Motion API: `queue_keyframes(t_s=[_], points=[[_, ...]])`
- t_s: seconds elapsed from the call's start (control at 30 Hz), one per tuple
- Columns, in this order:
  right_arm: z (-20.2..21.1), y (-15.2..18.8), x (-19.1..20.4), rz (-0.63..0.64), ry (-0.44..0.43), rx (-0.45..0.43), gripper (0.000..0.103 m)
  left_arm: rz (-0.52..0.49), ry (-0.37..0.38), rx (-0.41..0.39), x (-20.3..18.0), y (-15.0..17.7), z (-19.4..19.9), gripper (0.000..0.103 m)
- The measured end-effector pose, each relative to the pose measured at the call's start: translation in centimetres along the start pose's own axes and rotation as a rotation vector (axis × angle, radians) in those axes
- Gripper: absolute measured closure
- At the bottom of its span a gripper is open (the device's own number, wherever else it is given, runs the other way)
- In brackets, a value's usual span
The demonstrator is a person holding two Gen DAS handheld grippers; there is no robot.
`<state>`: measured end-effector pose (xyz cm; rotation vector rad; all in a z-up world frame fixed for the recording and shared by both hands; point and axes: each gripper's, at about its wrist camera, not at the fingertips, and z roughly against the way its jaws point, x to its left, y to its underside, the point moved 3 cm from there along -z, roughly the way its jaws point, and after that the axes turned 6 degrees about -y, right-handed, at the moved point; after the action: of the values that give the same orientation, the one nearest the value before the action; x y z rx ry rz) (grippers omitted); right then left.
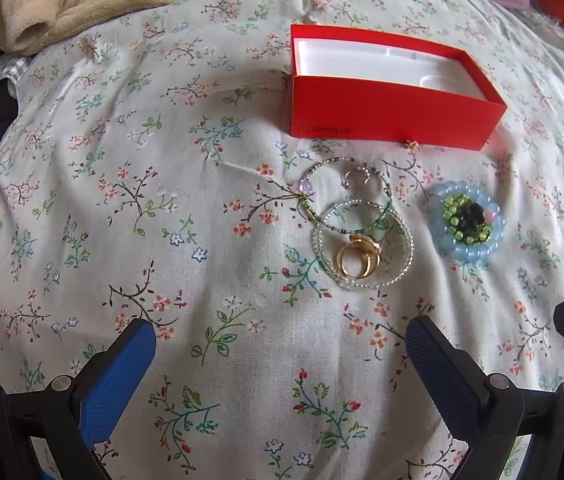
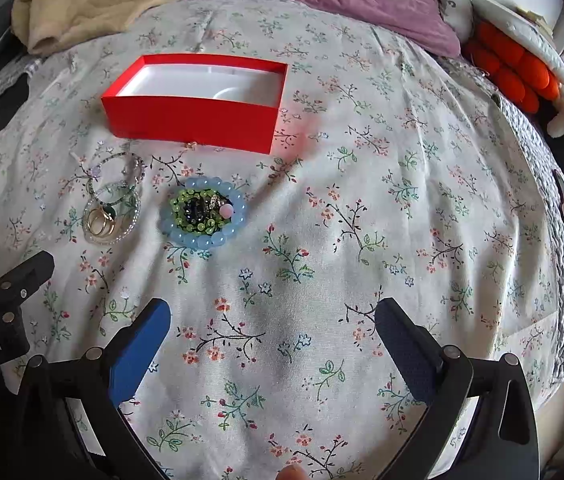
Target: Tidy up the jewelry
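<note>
Both tools hung over the bed, spread wide and holding nothing: the left tool [image 1: 280, 332] with textured blue pads, the right tool [image 2: 272, 312] likewise. On the creased floral bedsheet [image 1: 102, 200] sat a glossy red cardboard box [image 1: 393, 114], lid off, its moulded white tray bare. Just in front lay the jewelry: thin beaded bracelets [image 1: 347, 196] looped over one another, gold rings [image 1: 359, 256] resting inside a clear bead loop, and beside them a chunky pale-blue bead bracelet [image 1: 467, 224] coiled around green and black beads. A tiny gold piece [image 1: 411, 144] by the box wall was too small to make out. Only the right view showed the orange cushion [image 2: 513, 68] fully; a fingertip [image 2: 291, 472] was cut off below.
</note>
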<state>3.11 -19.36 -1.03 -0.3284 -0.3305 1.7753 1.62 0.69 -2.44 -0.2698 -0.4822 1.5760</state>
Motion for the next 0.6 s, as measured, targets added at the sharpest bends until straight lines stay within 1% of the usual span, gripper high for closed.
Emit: queue_keyframes(t_s=[0.6], points=[[-0.33, 0.20, -0.04, -0.002, -0.005, 0.006, 0.000, 0.002, -0.001, -0.002, 0.70, 0.09, -0.06, 0.001]])
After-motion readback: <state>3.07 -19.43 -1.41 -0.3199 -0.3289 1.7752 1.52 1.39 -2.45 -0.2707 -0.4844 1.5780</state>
